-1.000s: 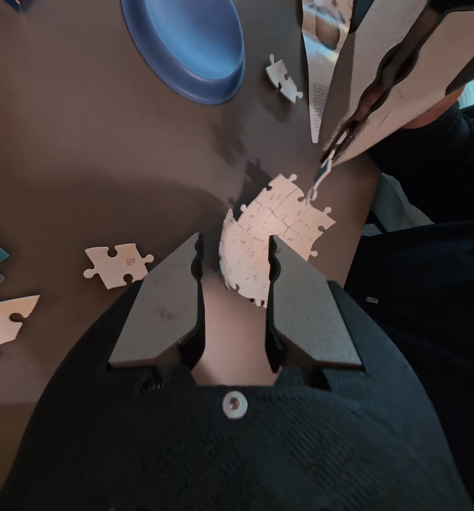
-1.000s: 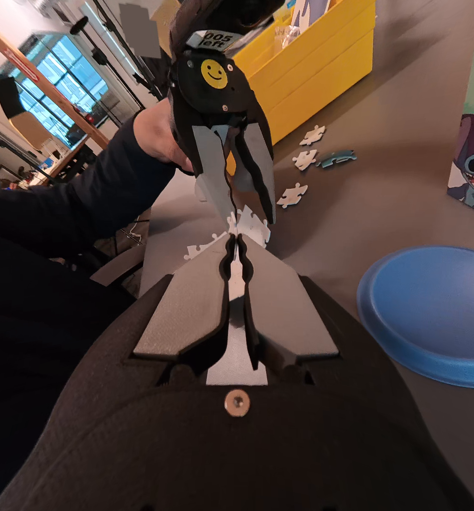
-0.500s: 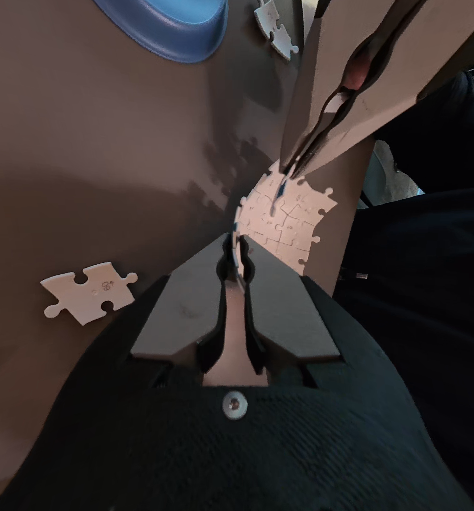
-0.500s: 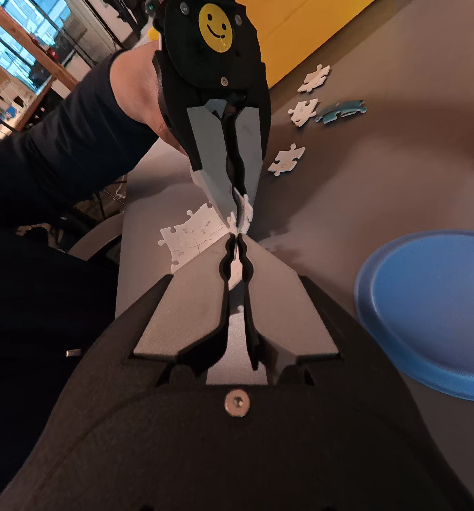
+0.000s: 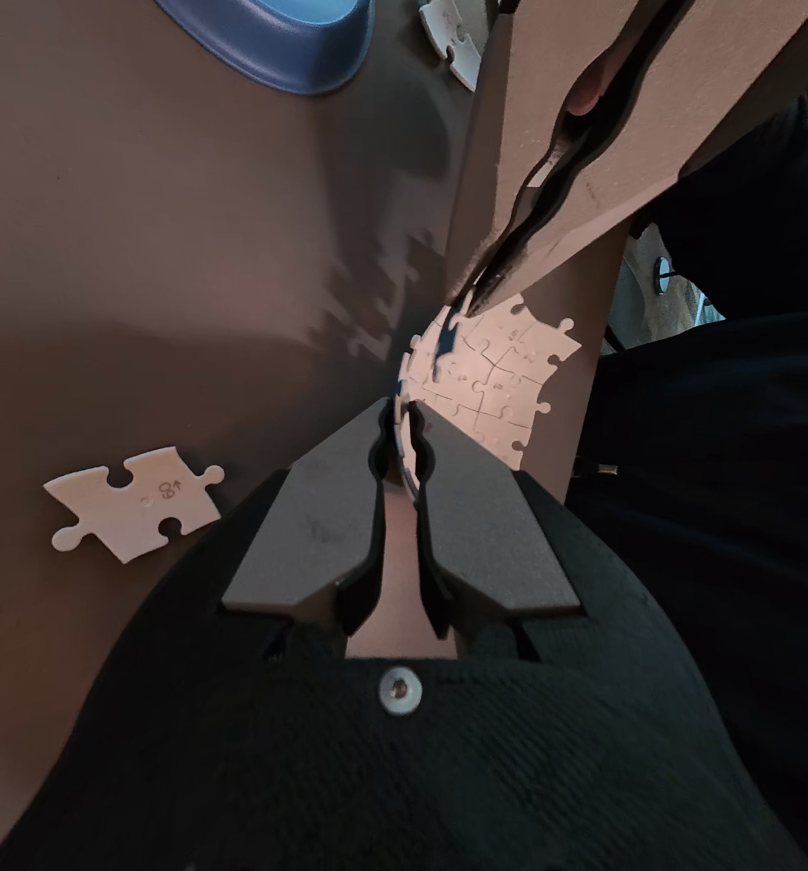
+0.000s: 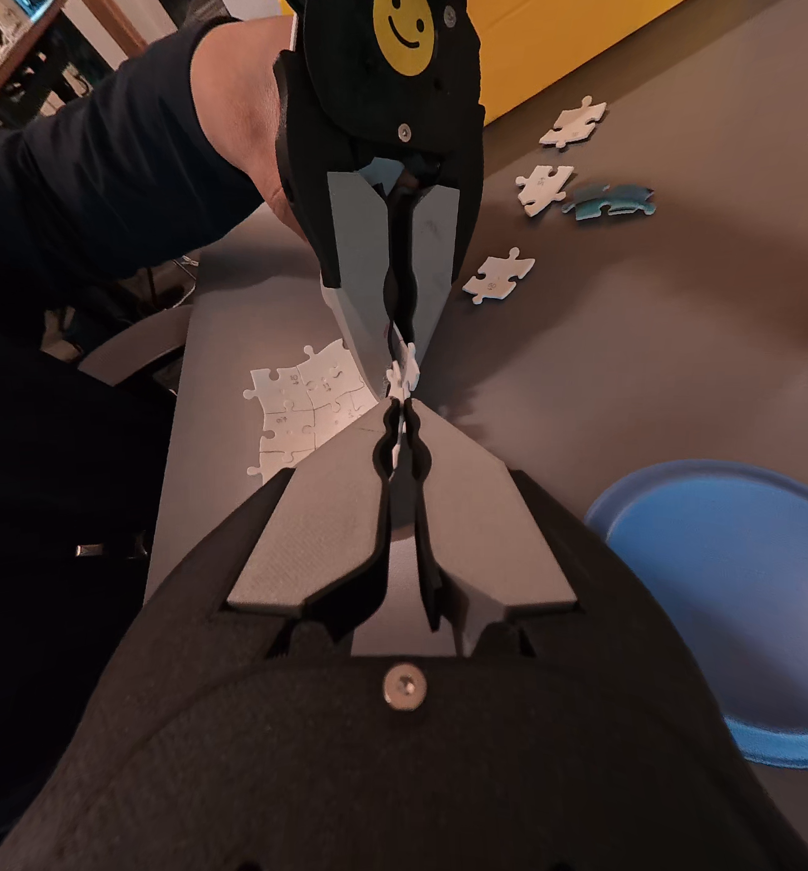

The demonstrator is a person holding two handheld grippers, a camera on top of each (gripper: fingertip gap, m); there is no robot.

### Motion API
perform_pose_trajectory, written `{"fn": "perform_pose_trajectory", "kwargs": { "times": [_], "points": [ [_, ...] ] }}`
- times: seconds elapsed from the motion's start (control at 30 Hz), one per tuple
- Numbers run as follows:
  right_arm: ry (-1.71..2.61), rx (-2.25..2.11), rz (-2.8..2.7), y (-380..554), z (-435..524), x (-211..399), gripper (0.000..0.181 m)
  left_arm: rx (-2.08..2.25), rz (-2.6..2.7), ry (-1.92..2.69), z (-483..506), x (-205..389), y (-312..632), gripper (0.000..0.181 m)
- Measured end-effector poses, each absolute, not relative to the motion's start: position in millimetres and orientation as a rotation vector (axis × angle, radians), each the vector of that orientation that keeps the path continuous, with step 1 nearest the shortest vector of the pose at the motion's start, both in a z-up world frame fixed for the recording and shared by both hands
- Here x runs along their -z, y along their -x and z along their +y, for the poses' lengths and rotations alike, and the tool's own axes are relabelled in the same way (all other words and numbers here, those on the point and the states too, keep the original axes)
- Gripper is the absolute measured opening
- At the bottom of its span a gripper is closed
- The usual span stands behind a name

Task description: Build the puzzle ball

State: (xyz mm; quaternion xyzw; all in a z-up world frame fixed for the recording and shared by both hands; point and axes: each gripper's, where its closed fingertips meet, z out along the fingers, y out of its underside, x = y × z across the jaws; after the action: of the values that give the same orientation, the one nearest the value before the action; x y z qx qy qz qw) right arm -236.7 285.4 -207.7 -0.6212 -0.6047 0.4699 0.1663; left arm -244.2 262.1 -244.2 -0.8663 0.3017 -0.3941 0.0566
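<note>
**Change since the earlier frames.** A second ago the left gripper [image 5: 401, 407] stood with jaws apart around the edge of the puzzle panel [image 5: 496, 377]; half a second ago it had closed, and now it stays clamped on that edge, low centre of the left wrist view. The right gripper [image 6: 401, 403] has come down from above, jaws together on a single piece [image 5: 446, 337], seen edge-on and dark. That piece now meets the panel's upper left border. Judgement: the panel is steadied and the piece is being seated; the ball is far from closed, only one curved section being joined.

**Task item, location.** Panel of joined white pieces, plain side up, at the near table edge, left of centre in the right wrist view.

**Loose stock.**
- One white piece [image 5: 133, 504], left of the left wrist view, flat on the table [image 5: 157, 283].
- One white piece [image 5: 451, 40] at the top edge.
- Right wrist view, upper right: two more white pieces and a blue piece [image 6: 609, 207].

**Containers.**
- Blue dish [image 6: 732, 608], lower right of the right wrist view: nothing in the visible part.
- Yellow bin [image 6: 557, 42], top: contents not visible.
</note>
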Motion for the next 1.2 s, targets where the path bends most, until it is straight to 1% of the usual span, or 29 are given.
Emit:
{"fn": "perform_pose_trajectory", "kwargs": {
  "times": [0.37,1.07,1.2],
  "points": [
    [1.803,-1.25,-1.77,238.9,283.6,219.5,0.0,1.222,0.898,2.621,260.0,244.2,243.6,0.003],
    [1.864,-1.346,-1.744,240.3,281.1,223.6,0.0,1.213,0.847,2.629,252.0,244.0,244.0,0.003],
    [1.85,-1.333,-1.762,240.6,279.8,223.5,0.0,1.232,0.838,2.623,249.5,242.8,244.6,0.007]
  ]
}}
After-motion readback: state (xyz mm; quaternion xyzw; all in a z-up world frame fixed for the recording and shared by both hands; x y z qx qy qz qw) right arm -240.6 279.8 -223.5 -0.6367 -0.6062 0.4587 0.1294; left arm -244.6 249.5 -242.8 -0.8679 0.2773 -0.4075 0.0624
